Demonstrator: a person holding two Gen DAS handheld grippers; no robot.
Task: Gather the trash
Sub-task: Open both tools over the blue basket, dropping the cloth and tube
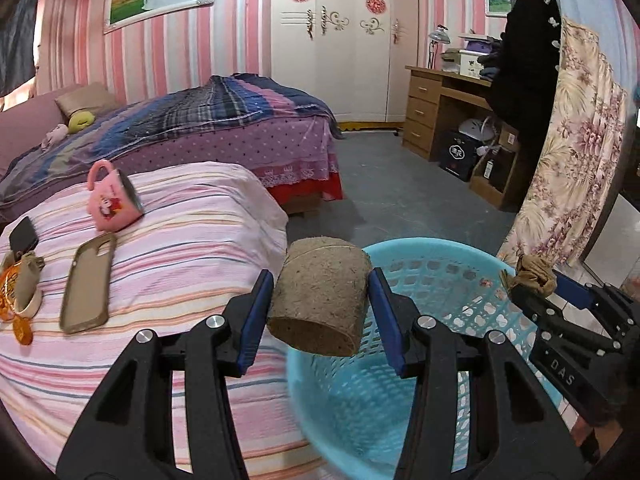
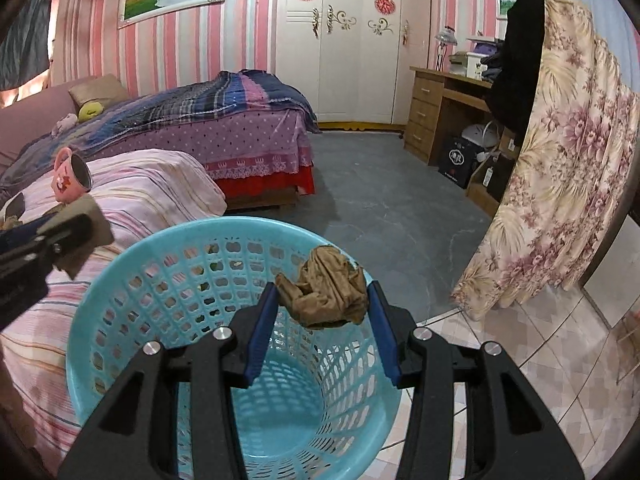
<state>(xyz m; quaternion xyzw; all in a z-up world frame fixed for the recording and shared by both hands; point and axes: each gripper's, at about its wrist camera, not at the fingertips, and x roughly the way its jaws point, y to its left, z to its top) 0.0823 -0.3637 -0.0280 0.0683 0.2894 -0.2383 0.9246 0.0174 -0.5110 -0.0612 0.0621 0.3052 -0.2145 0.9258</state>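
One blue basket (image 2: 120, 280), one cardboard roll (image 1: 320, 300), one crumpled brown wad (image 2: 328, 288), one pink mug (image 1: 114, 198), one phone case (image 1: 86, 284), two tongs: left (image 1: 320, 312), right (image 2: 323, 320).

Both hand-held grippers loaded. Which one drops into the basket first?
Right. The right hand-held gripper holds the crumpled brown wad directly over the blue basket opening. The left hand-held gripper, holding the cardboard roll, sits nearer the rim.

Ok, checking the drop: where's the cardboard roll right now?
In the left wrist view the cardboard roll sits between the left gripper pads, over the near-left rim of the blue basket, beside the striped bed.
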